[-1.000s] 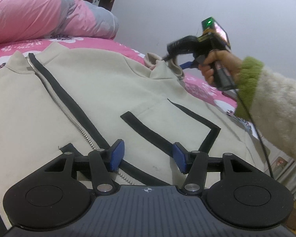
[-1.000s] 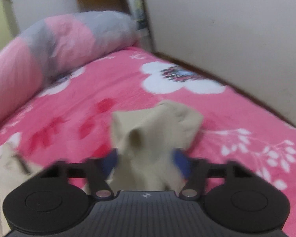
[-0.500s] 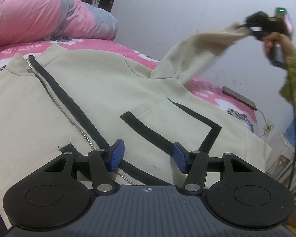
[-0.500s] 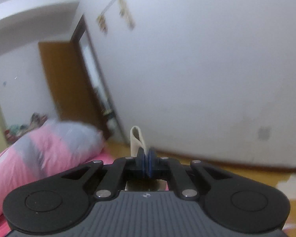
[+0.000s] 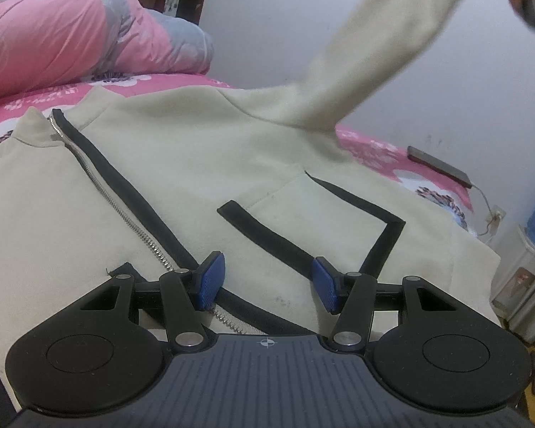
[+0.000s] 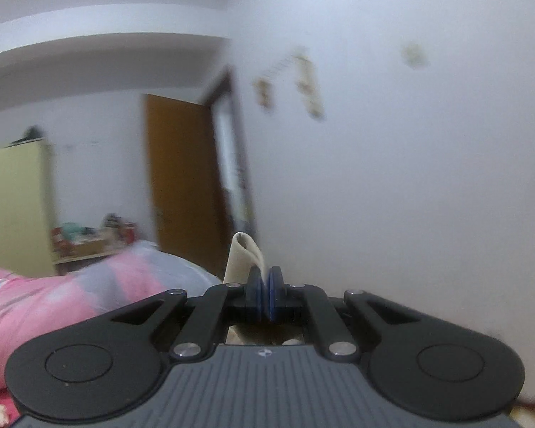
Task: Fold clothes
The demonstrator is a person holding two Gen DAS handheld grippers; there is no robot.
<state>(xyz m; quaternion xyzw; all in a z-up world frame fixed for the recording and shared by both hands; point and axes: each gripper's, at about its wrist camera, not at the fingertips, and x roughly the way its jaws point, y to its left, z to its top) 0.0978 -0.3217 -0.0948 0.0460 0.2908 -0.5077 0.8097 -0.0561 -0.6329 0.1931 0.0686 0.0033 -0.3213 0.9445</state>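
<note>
1 jacket (image 5: 196,178) | left gripper (image 5: 267,285) jaws apart | right gripper (image 6: 266,294) clamps sleeve (image 6: 244,260)

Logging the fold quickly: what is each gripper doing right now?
Left gripper: open, holding nothing, above the jacket.
Right gripper: shut on the jacket's sleeve, lifted up off the bed.
</note>
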